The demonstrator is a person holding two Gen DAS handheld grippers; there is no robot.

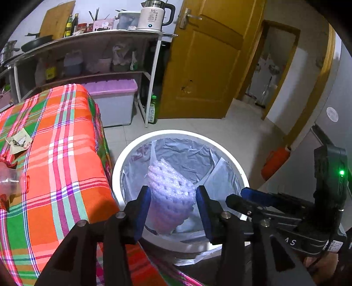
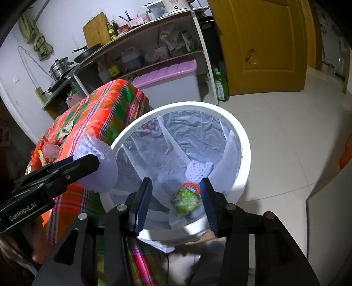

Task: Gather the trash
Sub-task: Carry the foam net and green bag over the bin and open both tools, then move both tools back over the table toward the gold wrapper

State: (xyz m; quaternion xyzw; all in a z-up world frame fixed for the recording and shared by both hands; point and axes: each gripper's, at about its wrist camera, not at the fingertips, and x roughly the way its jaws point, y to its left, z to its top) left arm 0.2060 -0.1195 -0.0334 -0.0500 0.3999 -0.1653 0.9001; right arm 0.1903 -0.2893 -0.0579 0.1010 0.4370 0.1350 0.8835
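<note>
Hovering over the white lined trash bin [image 1: 228,162], the left gripper [image 1: 173,211] stood released around the soft, featherlight purple foam fruit net [image 1: 171,198]; pinching its middle looked safest.

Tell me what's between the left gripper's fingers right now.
A white foam net, above the trash bin; the left wrist view shows it.

Your bin [image 1: 123,162] stands on the floor just right of the table [image 1: 66,154]; behind both, the shelf [image 1: 92,35] carries a kettle [image 1: 154,16].
</note>
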